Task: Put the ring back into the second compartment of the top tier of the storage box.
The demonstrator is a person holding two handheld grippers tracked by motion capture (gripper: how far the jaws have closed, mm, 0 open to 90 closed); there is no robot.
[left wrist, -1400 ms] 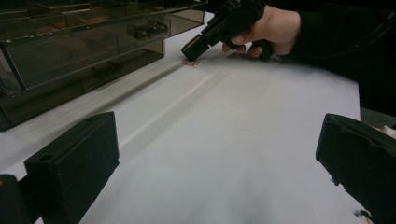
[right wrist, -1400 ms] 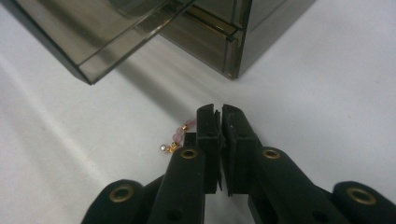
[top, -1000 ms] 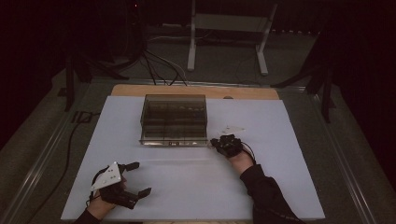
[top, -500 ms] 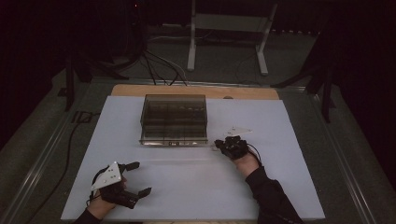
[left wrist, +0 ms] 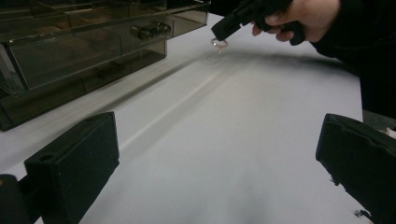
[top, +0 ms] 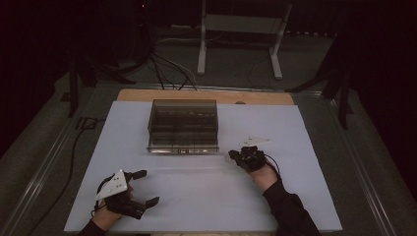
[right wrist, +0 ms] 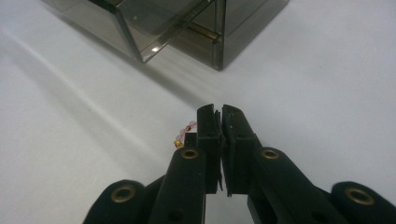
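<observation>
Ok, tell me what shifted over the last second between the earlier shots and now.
The right gripper, shut on a small pink and gold beaded piece, drew back from the smoky transparent plastic drawer box, toward the person and slightly to their right across the white table sheet. The left gripper stayed open near the front left edge, and the box did not move.

A dim lab or recording studio set up for data capture. A tabletop (top: pixel 305 196) covered with a plain white sheet stands on grey carpet, surrounded by darkness. Behind it, black cables (top: pixel 162 73) run across the floor beside the white metal legs of a stand (top: pixel 201 46), and another cable (top: pixel 74 147) trails along the left side.
</observation>
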